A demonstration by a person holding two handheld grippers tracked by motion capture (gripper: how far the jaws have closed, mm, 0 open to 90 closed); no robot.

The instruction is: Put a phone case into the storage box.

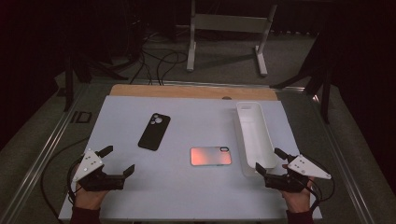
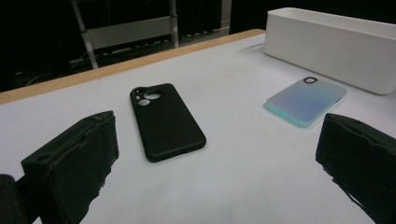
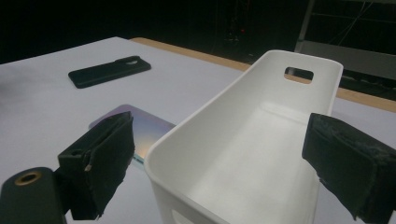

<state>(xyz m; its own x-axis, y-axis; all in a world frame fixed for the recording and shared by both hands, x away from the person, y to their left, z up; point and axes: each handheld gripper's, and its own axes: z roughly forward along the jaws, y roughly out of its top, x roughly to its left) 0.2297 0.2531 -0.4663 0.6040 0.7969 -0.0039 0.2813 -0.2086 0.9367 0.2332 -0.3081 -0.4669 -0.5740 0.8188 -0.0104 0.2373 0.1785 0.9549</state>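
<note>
Both claws are spread wide and hold nothing. Left claw (image 1: 116,160) sits at the near left part of the table, in a person's hand. Right claw (image 1: 270,161) sits at the near right, in the other hand, just at the near end of the white bin (image 1: 254,135).

Ahead of the left claw, a little to its right, lies the black phone case (image 1: 154,131). It lies flat with its back up. Its long side runs away from the claw, leaning a bit to the right, and its camera hole is at the far end.

Between the two claws, a bit farther up the table, lies the shiny phone case (image 1: 210,156). It looks pink from above and pale blue from the left gripper view. It lies flat too. Its long side runs across, from one claw toward the other, and its small camera hole is at the end near the bin. The two cases are apart.

From the right claw the bin stretches long and straight away. It has a handle hole in its far end.

Everything rests on a pale white table top (image 1: 140,196) with a wooden strip (image 1: 187,91) along the far edge. Past it the room is dark, with a grey floor, black cables (image 1: 159,65) and a metal frame (image 1: 229,32).
</note>
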